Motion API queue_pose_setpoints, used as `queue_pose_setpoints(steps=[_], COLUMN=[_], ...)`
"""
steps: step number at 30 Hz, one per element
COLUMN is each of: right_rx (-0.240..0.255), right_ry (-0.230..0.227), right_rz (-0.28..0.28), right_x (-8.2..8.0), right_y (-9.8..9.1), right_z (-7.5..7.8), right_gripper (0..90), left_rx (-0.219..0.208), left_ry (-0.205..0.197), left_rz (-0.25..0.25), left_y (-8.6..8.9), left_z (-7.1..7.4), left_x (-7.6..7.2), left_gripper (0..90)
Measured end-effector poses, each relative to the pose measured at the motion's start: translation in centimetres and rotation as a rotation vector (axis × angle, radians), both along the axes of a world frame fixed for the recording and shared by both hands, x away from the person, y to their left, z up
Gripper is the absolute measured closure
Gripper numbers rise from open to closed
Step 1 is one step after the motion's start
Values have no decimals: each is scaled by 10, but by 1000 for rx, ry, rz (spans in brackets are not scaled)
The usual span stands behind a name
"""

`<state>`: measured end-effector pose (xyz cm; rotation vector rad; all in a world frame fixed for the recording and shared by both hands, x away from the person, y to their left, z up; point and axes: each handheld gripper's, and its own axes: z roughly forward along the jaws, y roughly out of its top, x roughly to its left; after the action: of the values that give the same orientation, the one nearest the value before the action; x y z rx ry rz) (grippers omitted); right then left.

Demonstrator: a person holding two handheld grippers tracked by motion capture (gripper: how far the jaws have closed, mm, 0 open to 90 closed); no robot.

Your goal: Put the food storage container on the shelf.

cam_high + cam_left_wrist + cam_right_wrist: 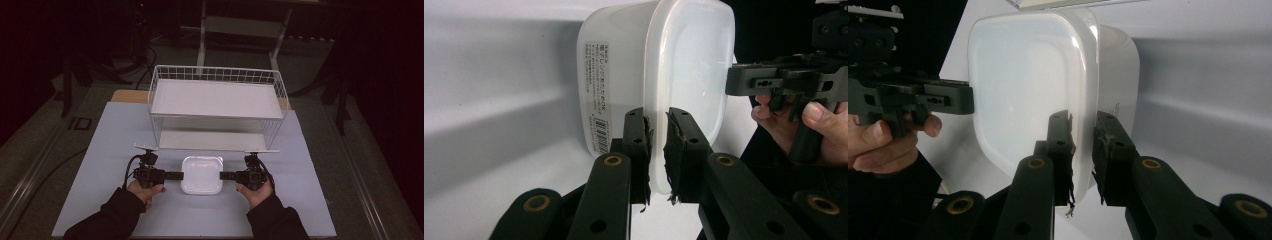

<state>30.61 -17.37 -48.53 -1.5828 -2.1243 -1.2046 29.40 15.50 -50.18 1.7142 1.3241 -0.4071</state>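
Container position is confirmed on the counter, in front of the two-tier wire rack, between both tools. The left tool is closed on the rim at the container's left edge, and the right tool is closed on the rim at the opposite edge; each rim is pinched between the pads. Grasping is judged complete. Lifting and placement, presumably onto a rack shelf, are judged outstanding. Both shelves are seen to be bare.

dark room, grey floor, white table frame behind
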Motion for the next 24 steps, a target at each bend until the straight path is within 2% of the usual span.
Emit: queue_pose_setpoints(steps=[6, 15, 24], right_rx=[9, 20, 43], right_ry=[-19, -78, -137], right_rz=[-2, -4, -12], right_x=[-1, -5, -6], right_y=[-1, -6, -11], right_z=[6, 33, 65], right_gripper=[787, 787, 786], left_rx=[-9, -41, -66], left_ry=[-36, -88, -154], left_rz=[0, -7, -19], left_y=[0, -1, -3], left_z=[10, 34, 71], left_x=[-2, -2, 0], left_gripper=[794, 796, 799])
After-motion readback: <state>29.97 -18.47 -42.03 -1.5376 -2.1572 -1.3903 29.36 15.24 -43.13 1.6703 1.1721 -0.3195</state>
